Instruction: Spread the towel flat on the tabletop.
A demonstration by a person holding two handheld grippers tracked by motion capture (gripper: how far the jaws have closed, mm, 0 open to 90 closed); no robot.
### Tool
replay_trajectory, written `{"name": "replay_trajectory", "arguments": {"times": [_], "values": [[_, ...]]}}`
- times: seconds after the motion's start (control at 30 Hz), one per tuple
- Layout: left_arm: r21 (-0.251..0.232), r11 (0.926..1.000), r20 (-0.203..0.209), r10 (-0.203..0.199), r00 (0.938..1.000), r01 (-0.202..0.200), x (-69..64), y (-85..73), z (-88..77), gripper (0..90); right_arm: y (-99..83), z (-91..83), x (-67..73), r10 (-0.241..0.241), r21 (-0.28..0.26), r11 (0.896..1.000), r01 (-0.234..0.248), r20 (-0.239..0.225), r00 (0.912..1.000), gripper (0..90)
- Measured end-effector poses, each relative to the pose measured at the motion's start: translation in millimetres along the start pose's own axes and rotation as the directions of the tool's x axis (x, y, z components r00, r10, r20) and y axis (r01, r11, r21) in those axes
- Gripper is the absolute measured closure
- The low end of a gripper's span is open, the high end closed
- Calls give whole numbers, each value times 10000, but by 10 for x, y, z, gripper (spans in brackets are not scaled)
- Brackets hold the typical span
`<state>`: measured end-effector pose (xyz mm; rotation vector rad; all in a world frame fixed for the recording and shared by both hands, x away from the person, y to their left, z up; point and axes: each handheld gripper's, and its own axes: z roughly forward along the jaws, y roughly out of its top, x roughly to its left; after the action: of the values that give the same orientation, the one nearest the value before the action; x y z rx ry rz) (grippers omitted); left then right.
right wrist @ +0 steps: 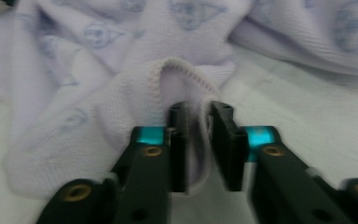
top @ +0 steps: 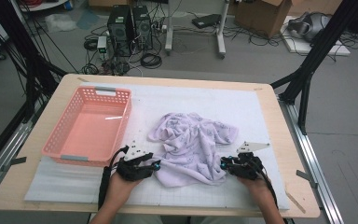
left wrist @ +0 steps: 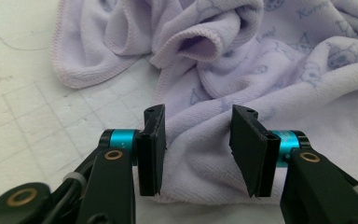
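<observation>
— Where's the towel (top: 193,142) now?

— Crumpled in the middle of the mat (top: 261,112), right of the pink basket (top: 89,125) and not in it. Nothing folded or smoothed yet, by the look of it.

— And the grippers?

— Both at its near edge. The left gripper (left wrist: 196,149) has its jaws apart with cloth lying between them — not pinched. The right gripper (right wrist: 199,147) is nearly closed over a hemmed fold; the pads seem to be just catching it.

— So barely begun?

— I'd say so: one corner about taken, the other still to grab, then the spreading or folding.
</observation>
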<state>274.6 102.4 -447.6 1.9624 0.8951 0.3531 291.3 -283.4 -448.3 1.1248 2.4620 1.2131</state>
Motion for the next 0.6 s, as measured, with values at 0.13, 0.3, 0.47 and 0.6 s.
{"name": "replay_trajectory", "arguments": {"times": [0.13, 0.3, 0.47, 0.6], "values": [[87, 9999, 27, 67, 10000, -67, -18, -7, 31, 547, -11, -27, 15, 221, -3, 9998, -221, -112, 9997, 866], [4, 10000, 49, 57, 10000, -57, -22, -10, 20, 548, -14, -250, 32, -85, 335, 9994, 44, 1243, 9922, 869], [5, 10000, 88, 57, 9999, -57, -31, -9, 28, 545, -121, -674, -41, -43, 652, 9978, -142, 2753, 9613, 870], [-101, 9999, 110, 67, 9999, -66, -47, 22, 24, 496, -287, -882, -76, 456, 1316, 9877, -839, 2708, 9616, 862]]}}
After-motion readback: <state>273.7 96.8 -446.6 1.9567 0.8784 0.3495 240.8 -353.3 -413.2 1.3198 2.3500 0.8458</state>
